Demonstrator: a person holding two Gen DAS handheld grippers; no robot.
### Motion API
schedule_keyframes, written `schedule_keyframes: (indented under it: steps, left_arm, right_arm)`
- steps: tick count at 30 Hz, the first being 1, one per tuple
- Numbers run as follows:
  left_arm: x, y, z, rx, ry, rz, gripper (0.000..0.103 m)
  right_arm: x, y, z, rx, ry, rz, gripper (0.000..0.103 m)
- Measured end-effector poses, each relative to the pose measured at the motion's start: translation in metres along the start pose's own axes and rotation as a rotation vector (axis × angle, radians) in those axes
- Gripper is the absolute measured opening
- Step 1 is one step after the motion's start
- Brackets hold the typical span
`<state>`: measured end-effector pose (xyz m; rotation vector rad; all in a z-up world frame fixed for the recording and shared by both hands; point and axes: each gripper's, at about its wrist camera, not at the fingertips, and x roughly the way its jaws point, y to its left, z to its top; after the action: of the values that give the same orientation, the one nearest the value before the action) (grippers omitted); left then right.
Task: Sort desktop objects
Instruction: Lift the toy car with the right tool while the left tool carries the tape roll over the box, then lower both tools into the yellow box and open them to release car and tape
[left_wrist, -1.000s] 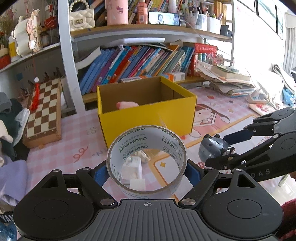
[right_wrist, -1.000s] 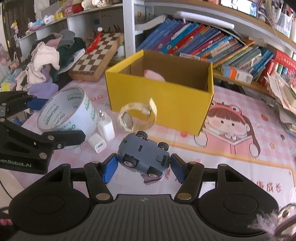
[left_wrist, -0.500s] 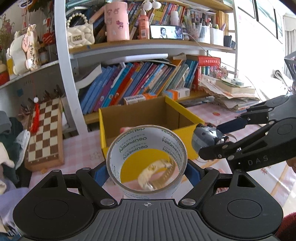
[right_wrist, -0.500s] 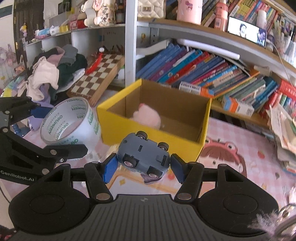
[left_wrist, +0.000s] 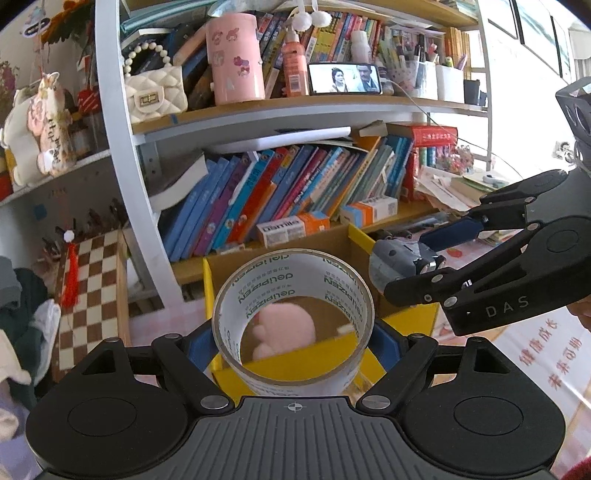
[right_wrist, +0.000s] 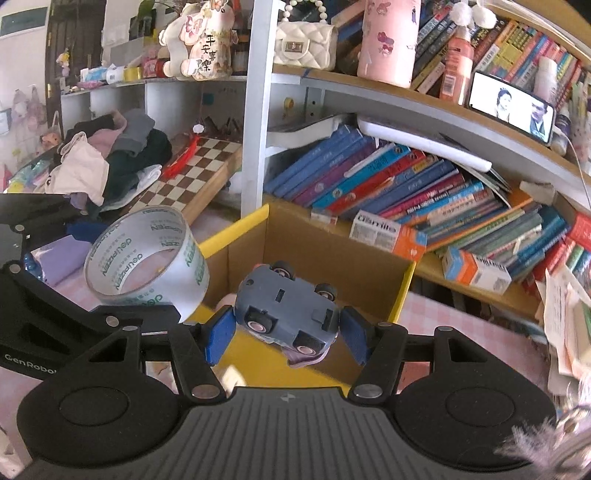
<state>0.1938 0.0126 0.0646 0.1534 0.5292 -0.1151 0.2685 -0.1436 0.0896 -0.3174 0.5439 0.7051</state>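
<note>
Left tongs (left_wrist: 293, 338) pinch tape (left_wrist: 293, 325) above box (left_wrist: 295, 363) | right tongs (right_wrist: 286, 328) pinch car (right_wrist: 286, 308) over box | you lower both inside before spreading, clear of the pink toy (left_wrist: 284, 330).

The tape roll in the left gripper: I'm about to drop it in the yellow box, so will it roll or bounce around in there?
The tape roll is a round hoop, so it may roll if it lands on its edge. It looks stiff: the fingers aren't squashing it. The pink soft toy in the yellow box could cushion it.
</note>
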Motion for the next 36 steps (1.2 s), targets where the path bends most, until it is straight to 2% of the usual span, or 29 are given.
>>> schedule_keyframes:
  steps: [7,17,27,36]
  left_arm:
    - [0.026,0.003,0.016,0.017,0.015,0.013,0.085]
    - [0.068,0.016,0.027,0.034,0.074,0.042,0.085]
    - [0.112,0.031,0.032,0.027,0.151,0.038,0.085]
    - [0.15,0.036,0.033,0.038,0.226,0.009,0.085]
  right_arm:
    - [0.026,-0.017,0.013,-0.019,0.006,0.018,0.06]
    - [0.072,-0.033,0.021,-0.116,0.062,0.051,0.06]
    - [0.119,-0.044,0.022,-0.181,0.148,0.094,0.06]
    - [0.161,-0.043,0.018,-0.296,0.274,0.146,0.06]
